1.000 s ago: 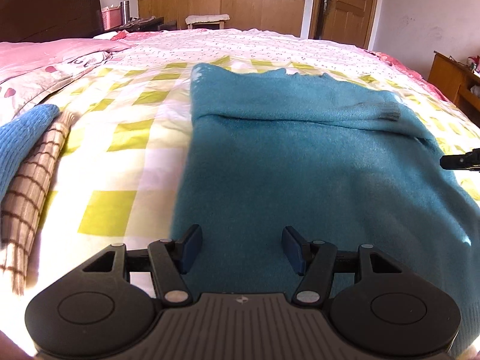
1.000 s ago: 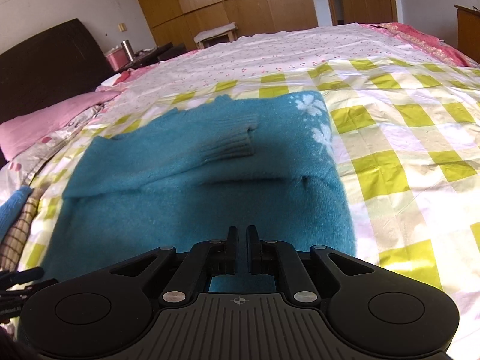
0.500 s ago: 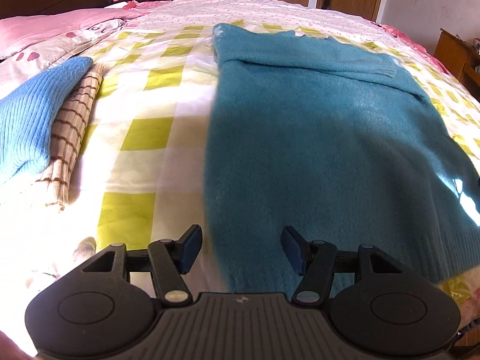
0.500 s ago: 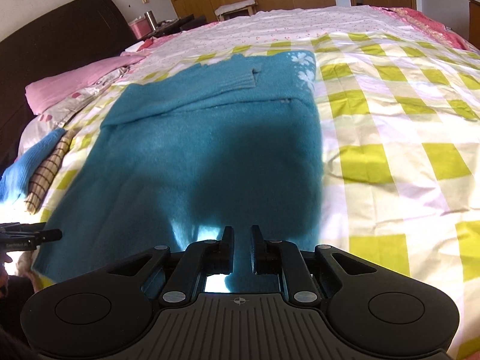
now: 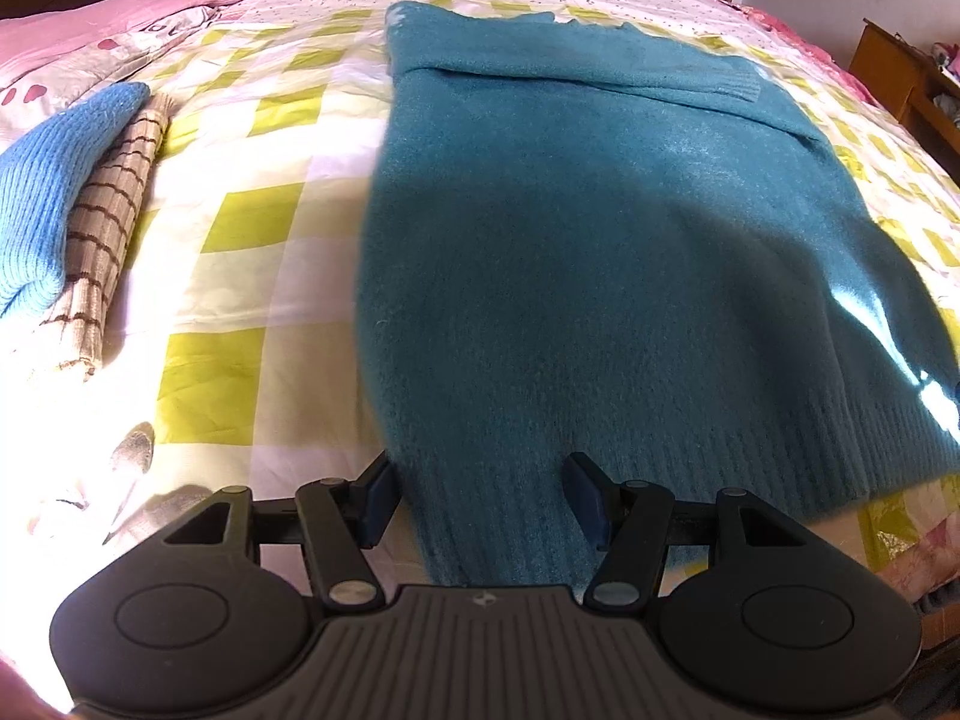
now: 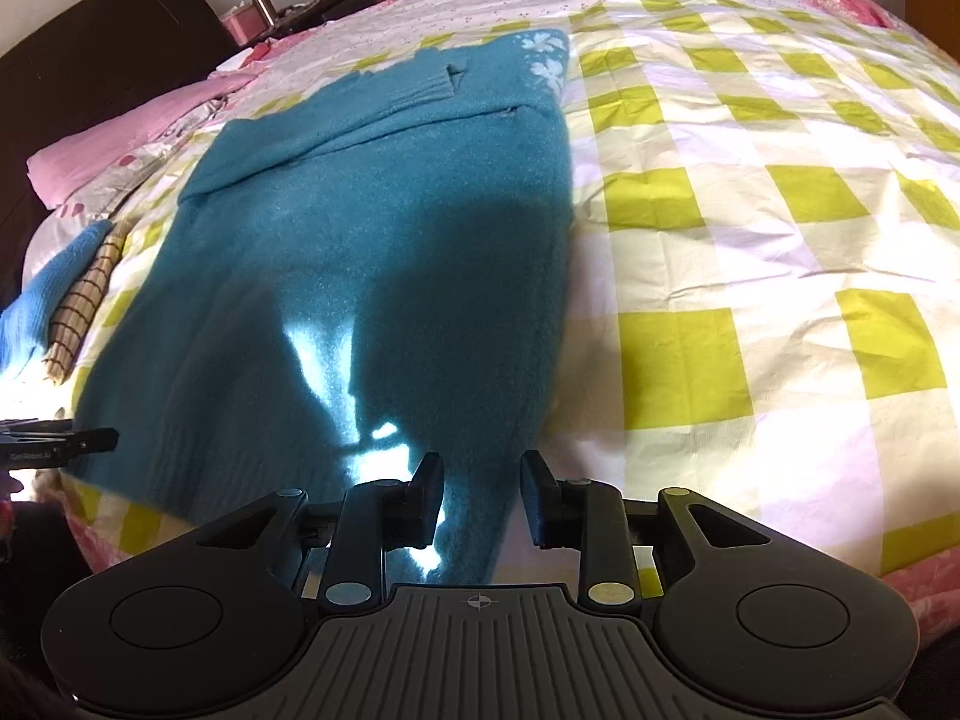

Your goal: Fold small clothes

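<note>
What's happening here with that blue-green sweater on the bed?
A person with a two-finger gripper in each hand is folding a teal sweater spread on the checked bedspread. One sleeve is already folded across the top. The left gripper and the right gripper are both open at the bottom hem, gripping nothing. Other folded clothes lie to the left.

Both wrist views sit low at the near hem of the teal knitted sweater (image 5: 600, 252) (image 6: 384, 252), facing up the yellow-checked bed (image 6: 750, 192); left view covers its left corner, right view its right.
</note>
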Action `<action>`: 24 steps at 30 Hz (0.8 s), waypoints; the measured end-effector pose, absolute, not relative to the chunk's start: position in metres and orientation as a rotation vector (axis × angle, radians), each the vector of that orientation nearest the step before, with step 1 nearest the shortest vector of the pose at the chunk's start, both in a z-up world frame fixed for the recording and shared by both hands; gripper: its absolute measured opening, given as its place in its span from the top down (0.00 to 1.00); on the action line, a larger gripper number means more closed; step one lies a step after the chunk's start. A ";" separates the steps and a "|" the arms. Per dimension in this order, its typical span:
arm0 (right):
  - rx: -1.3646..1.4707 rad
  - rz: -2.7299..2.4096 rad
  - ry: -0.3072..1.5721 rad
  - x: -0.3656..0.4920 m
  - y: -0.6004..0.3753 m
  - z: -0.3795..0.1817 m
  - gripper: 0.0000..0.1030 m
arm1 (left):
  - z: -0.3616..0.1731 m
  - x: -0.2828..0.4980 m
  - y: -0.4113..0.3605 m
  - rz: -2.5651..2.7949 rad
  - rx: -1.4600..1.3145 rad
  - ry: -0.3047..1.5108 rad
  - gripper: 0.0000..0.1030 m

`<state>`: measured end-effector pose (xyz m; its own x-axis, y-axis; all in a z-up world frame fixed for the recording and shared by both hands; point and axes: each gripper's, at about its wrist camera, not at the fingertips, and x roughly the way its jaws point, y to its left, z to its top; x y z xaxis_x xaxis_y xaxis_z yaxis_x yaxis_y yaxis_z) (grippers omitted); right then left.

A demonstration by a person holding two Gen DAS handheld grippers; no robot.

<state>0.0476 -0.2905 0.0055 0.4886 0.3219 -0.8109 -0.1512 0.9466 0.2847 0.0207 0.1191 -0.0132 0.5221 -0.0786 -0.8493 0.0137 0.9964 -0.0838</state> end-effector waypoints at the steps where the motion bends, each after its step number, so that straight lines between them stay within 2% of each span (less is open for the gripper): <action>1: 0.177 0.291 1.027 0.048 -0.289 0.003 0.71 | -0.013 0.021 0.119 -0.055 -0.074 1.024 0.39; 5: 0.185 0.304 1.027 0.047 -0.284 -0.001 0.68 | -0.013 0.021 0.123 -0.055 -0.113 1.038 0.40; 8: 0.211 0.318 1.021 0.047 -0.286 0.000 0.68 | -0.012 0.019 0.121 -0.055 -0.121 1.034 0.45; 10: 0.257 0.328 1.022 0.049 -0.291 -0.001 0.68 | -0.011 0.018 0.120 -0.056 -0.124 1.026 0.52; 12: 0.304 0.342 1.017 0.049 -0.296 -0.001 0.68 | -0.008 0.016 0.120 -0.059 -0.132 1.010 0.53; 24: 0.327 0.336 1.030 0.053 -0.292 -0.007 0.69 | -0.013 0.021 0.121 -0.039 -0.145 1.028 0.52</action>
